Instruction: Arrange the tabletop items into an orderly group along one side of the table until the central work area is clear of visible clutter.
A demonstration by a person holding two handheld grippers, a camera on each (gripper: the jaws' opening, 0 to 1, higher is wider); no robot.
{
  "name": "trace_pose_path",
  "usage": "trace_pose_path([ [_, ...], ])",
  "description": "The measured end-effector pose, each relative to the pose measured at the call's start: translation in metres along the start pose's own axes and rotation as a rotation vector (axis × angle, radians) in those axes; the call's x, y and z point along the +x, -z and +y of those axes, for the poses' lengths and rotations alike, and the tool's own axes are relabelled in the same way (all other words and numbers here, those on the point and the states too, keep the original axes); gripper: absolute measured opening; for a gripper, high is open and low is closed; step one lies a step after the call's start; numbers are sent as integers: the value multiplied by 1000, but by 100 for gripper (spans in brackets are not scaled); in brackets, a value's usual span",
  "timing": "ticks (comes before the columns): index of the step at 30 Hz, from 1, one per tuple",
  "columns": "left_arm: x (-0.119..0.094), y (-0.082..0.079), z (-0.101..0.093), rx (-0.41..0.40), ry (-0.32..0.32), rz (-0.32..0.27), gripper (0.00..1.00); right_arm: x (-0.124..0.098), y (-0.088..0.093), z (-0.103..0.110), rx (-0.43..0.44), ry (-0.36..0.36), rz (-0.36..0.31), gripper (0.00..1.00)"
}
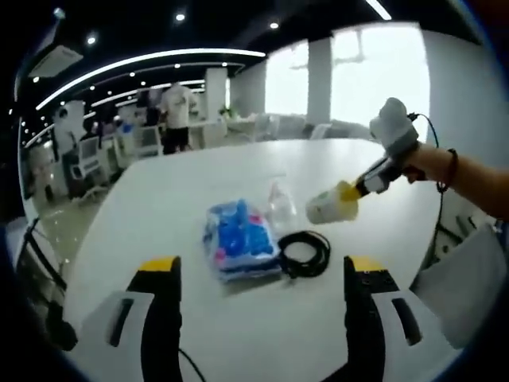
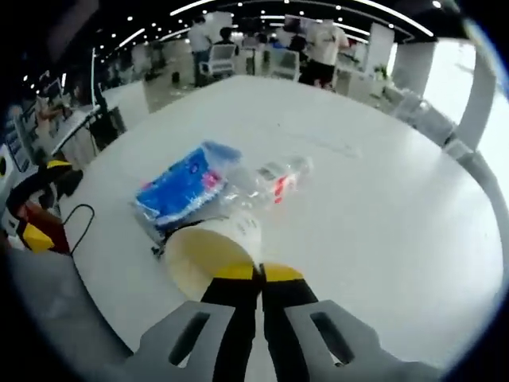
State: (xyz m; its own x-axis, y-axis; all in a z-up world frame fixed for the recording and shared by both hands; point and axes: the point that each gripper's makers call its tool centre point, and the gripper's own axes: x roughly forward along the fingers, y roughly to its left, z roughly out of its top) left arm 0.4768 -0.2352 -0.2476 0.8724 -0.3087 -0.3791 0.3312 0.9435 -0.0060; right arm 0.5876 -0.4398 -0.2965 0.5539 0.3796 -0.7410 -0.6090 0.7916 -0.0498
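A cream paper cup (image 1: 331,207) hangs tipped on its side above the white table (image 1: 199,175), pinched at the rim by my right gripper (image 1: 350,191), which reaches in from the right. In the right gripper view the jaws (image 2: 258,274) are closed on the cup (image 2: 208,253). Close together below it lie a blue packet (image 1: 238,239) (image 2: 179,187), a clear plastic bottle on its side (image 1: 280,203) (image 2: 278,179) and a coiled black cable (image 1: 306,253). My left gripper (image 1: 262,270) (image 2: 44,203) stands open and empty, short of the packet.
The table (image 2: 382,207) is bare around the cluster. A thin black cord (image 2: 79,219) trails near the left gripper. A white chair (image 1: 469,278) sits at the table's right edge. People and office chairs (image 1: 171,119) stand far behind.
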Motion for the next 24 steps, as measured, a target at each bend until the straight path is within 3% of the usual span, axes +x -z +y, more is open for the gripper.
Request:
trace_pose_path([
  [10, -1, -16, -15, 87, 50, -68, 81, -29, -24, 35, -7, -100, 1, 1],
  [13, -2, -20, -19, 151, 49, -79, 82, -37, -29, 43, -40, -118, -3, 1],
  [15, -2, -29, -20, 207, 26, -118, 83, -43, -36, 52, -66, -139, -20, 1],
  [18, -2, -29, -20, 312, -3, -101, 81, -52, -42, 65, -76, -171, -28, 2],
  [24, -4, -35, -29, 279, 46, -142, 81, -61, -46, 97, -97, -288, -8, 2],
])
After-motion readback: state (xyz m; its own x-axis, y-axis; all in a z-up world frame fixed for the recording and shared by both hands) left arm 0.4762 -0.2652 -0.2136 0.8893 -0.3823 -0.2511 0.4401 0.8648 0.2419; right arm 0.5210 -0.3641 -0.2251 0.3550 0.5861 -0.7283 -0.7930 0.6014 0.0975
